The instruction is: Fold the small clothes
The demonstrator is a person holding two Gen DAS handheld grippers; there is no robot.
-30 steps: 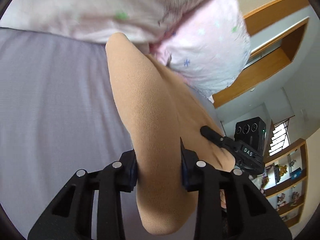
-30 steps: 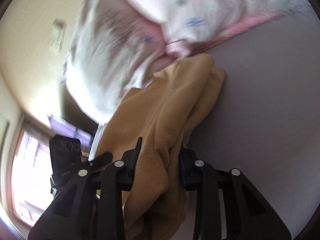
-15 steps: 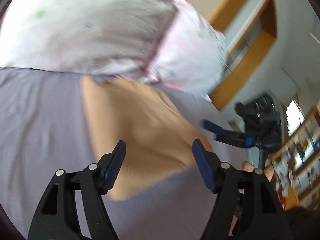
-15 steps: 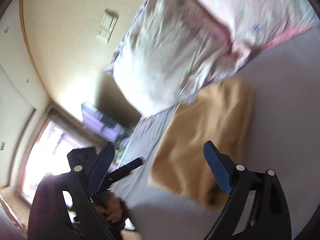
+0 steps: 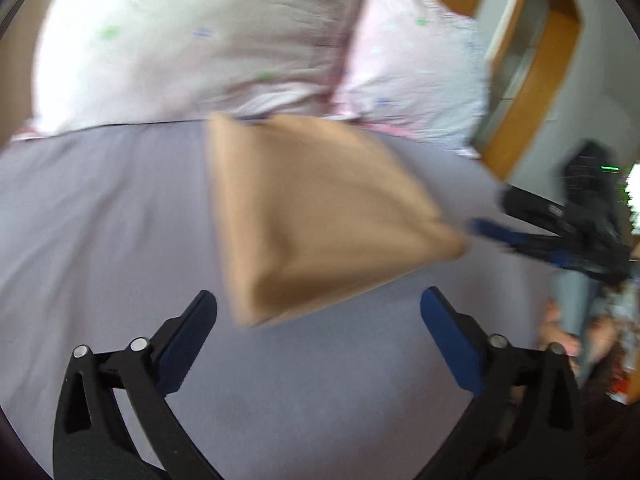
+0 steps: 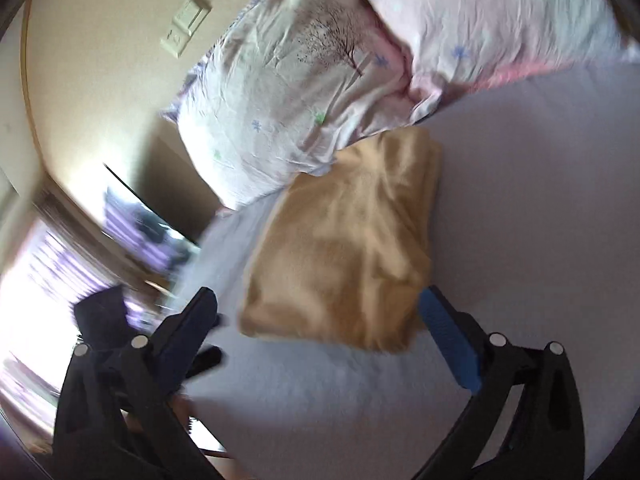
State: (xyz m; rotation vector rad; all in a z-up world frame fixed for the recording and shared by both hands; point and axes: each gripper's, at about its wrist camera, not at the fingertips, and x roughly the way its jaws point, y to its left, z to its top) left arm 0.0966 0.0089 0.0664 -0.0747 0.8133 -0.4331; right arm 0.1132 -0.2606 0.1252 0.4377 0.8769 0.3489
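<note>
A tan folded garment [image 5: 316,216] lies flat on the grey-lilac bed sheet [image 5: 100,220], its far end against the pillows. It also shows in the right wrist view [image 6: 344,248]. My left gripper [image 5: 318,304] is open and empty, just short of the garment's near edge. My right gripper [image 6: 318,304] is open and empty, with its right finger [image 6: 444,328] beside the garment's near corner. The right gripper shows in the left wrist view [image 5: 560,236], beside the garment's right corner.
Two white-and-pink pillows [image 5: 208,40] [image 6: 304,92] lie at the head of the bed behind the garment. A wooden-framed window [image 5: 532,60] is at the right. A wall switch [image 6: 186,24] and a bright window [image 6: 40,280] show at the left.
Both grippers have let go of the tan garment, opened wide and pulled back. The garment now lies flat on the sheet.
</note>
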